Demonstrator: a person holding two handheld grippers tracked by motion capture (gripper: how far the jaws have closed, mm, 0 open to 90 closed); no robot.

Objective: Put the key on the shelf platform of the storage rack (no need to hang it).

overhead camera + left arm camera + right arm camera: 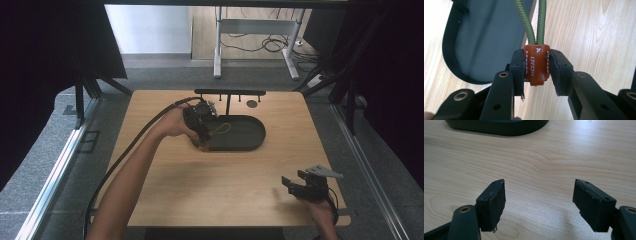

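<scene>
Left gripper [537, 72] is clamping its black pads on a small brown stitched leather tab [536, 64]; from the tab's top a green braided cord loop [532, 20] is running away from the jaws. In the high view the left gripper [201, 134] is sitting at the near-left end of the dark oval plastic tray [250, 131], with the cord loop [223, 129] lying over the tray's inside. In the left gripper view the tab is hanging over the light wooden table [594, 37], just right of the tray's rim [449, 50]. Black T-shaped rack with pegs [229, 93] is standing just behind the tray. Right gripper [295, 183] is sitting well apart from the tray, near the table's front right corner; in its own view the right gripper [539, 202] is holding its jaws wide apart with nothing between them, only bare wood [544, 160], tray edge [499, 127] far ahead.
</scene>
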